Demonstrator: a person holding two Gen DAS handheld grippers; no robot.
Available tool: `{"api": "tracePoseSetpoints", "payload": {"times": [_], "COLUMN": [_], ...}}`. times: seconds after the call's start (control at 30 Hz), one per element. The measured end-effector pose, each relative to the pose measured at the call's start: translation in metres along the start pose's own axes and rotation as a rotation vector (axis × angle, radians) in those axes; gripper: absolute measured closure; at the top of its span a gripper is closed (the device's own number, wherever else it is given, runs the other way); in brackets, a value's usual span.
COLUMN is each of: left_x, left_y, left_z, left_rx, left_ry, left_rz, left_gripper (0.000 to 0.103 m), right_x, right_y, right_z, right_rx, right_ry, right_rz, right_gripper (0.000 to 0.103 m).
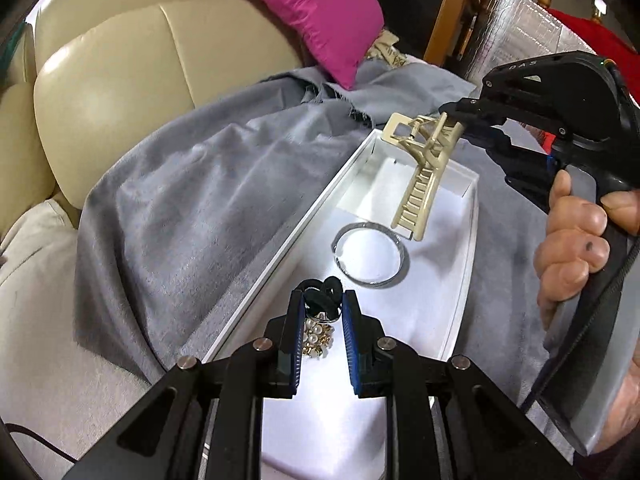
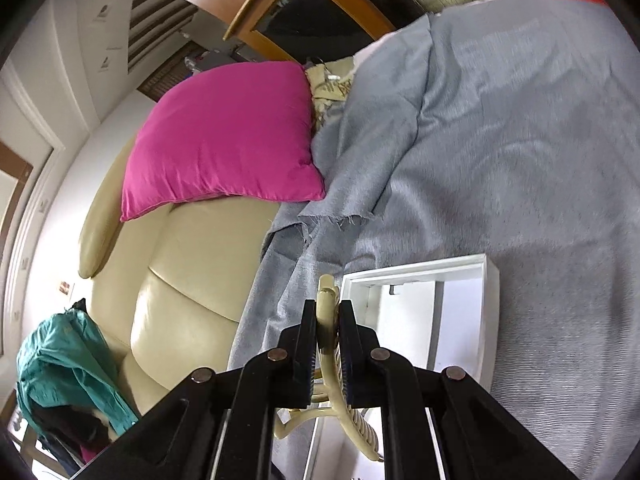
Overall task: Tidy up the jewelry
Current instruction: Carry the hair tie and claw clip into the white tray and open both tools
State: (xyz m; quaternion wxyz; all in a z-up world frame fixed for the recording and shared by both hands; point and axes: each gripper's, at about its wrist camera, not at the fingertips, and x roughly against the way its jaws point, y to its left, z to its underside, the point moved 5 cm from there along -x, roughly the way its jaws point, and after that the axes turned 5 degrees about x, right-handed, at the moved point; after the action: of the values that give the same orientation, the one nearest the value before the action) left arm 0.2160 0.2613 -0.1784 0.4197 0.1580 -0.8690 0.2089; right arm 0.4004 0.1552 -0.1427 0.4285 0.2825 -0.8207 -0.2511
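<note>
A long white box (image 1: 356, 168) lies on a grey cloth (image 1: 208, 200). Inside it rests a silver bangle (image 1: 370, 255). My left gripper (image 1: 322, 298) hangs over the box's near end, shut on a black hair tie (image 1: 325, 294) with a pearl and gold ornament (image 1: 316, 338) dangling below. My right gripper (image 1: 460, 118), held by a hand (image 1: 576, 248), is shut on a cream claw hair clip (image 1: 420, 176) that hangs over the box's far end. In the right wrist view the cream claw hair clip (image 2: 328, 312) sits pinched between the fingers of my right gripper (image 2: 327, 308), with the white box (image 2: 416, 276) just ahead.
A cream leather sofa (image 1: 112, 88) with a magenta cushion (image 1: 316, 12) stands behind the cloth. A teal garment (image 2: 68, 364) lies at the sofa's end. Wooden furniture (image 1: 432, 12) and a red cloth (image 1: 588, 36) are at the back.
</note>
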Motion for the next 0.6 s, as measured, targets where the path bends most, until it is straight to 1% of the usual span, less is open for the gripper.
{"api": "tracePoseSetpoints", "payload": {"times": [0.13, 0.27, 0.4, 0.6], "left_x": [-0.007, -0.015, -0.019, -0.026], "left_y": [0.001, 0.000, -0.001, -0.003], "left_z": [0.003, 0.008, 0.009, 0.013], "left_rx": [0.019, 0.025, 0.033, 0.029], "left_ry": [0.032, 0.067, 0.084, 0.105], "left_rz": [0.005, 0.002, 0.000, -0.005], "left_gripper": [0.084, 0.084, 0.084, 0.084], "right_x": [-0.008, -0.017, -0.022, -0.023], "right_y": [-0.008, -0.018, -0.026, -0.030], "right_z": [0.003, 0.006, 0.010, 0.009], "right_rx": [-0.023, -0.049, -0.069, -0.061], "right_ry": [-0.002, 0.017, 0.031, 0.031], "right_rz": [-0.010, -0.008, -0.004, 0.024], "right_gripper": [0.092, 0.092, 0.092, 0.092]}}
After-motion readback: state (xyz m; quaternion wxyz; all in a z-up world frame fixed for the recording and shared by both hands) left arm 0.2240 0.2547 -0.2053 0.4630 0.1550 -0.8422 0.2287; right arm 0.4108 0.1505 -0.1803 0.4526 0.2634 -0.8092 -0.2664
